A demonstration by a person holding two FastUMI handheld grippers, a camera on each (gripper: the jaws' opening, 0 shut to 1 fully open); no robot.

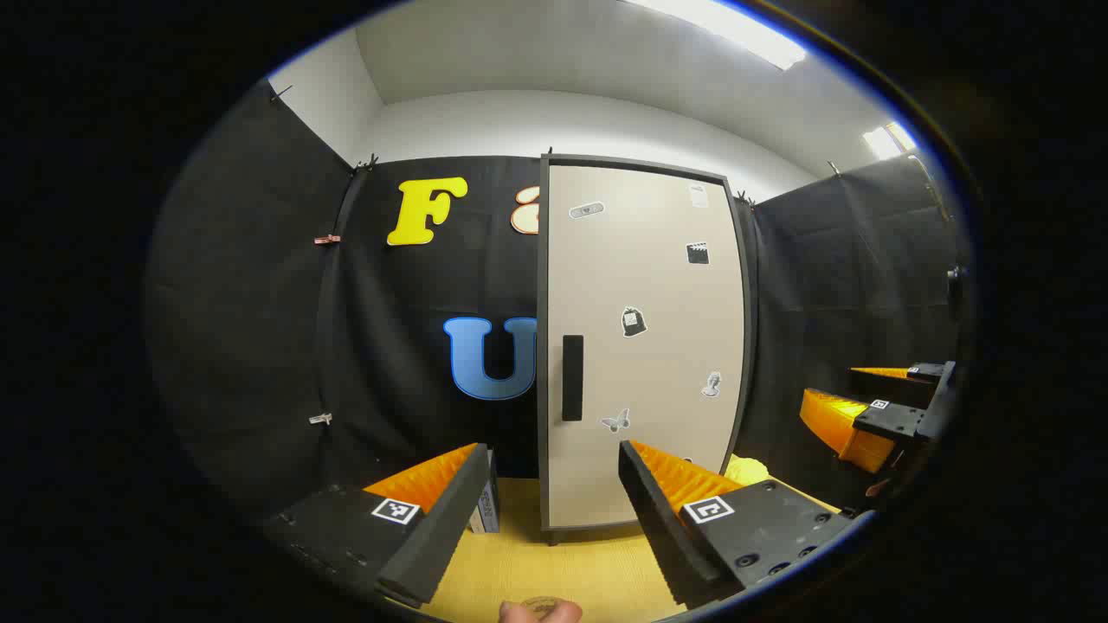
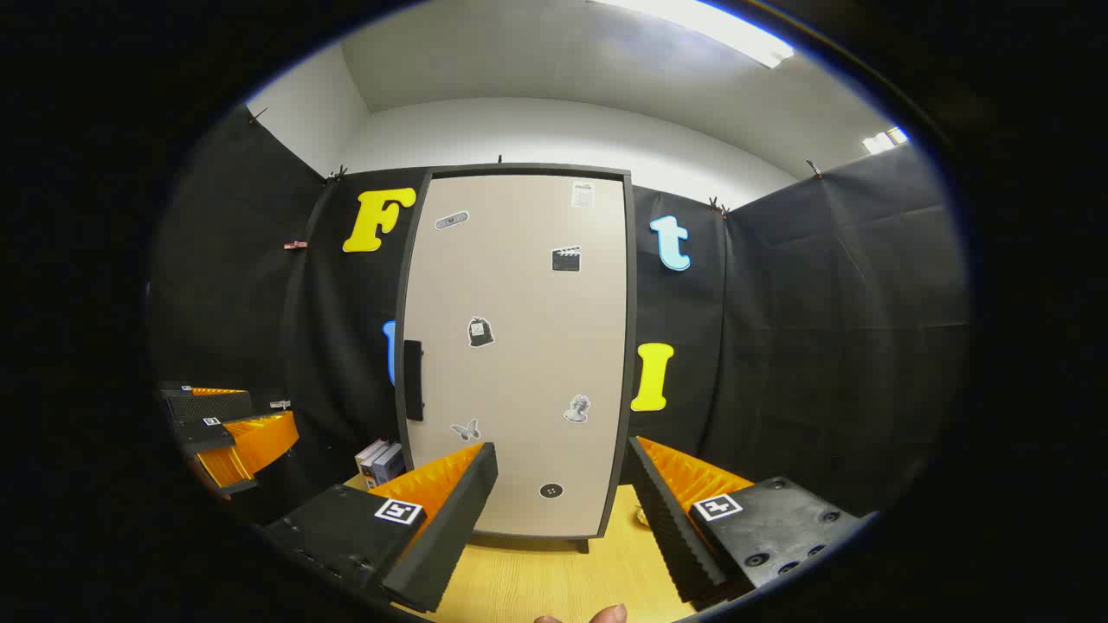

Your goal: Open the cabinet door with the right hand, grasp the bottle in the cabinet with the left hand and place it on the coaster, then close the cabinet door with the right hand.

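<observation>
Your left tool point(image 1: 550, 484) and right tool point(image 2: 563, 484) both hang with fingers spread wide, holding nothing, above the yellow wooden table point(image 2: 554, 580). Ahead stands the tall beige cabinet with its dark-framed door point(image 2: 519, 346) closed, black handle point(image 2: 414, 380) at its left edge. Small books point(image 2: 381, 463) stand just left of it.

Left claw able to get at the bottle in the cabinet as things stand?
Probably not. The cabinet door is shut, so whatever is inside is hidden and blocked. The left claw is open and faces the door across bare table. The right claw, also open, would first have to pull the black handle.
</observation>
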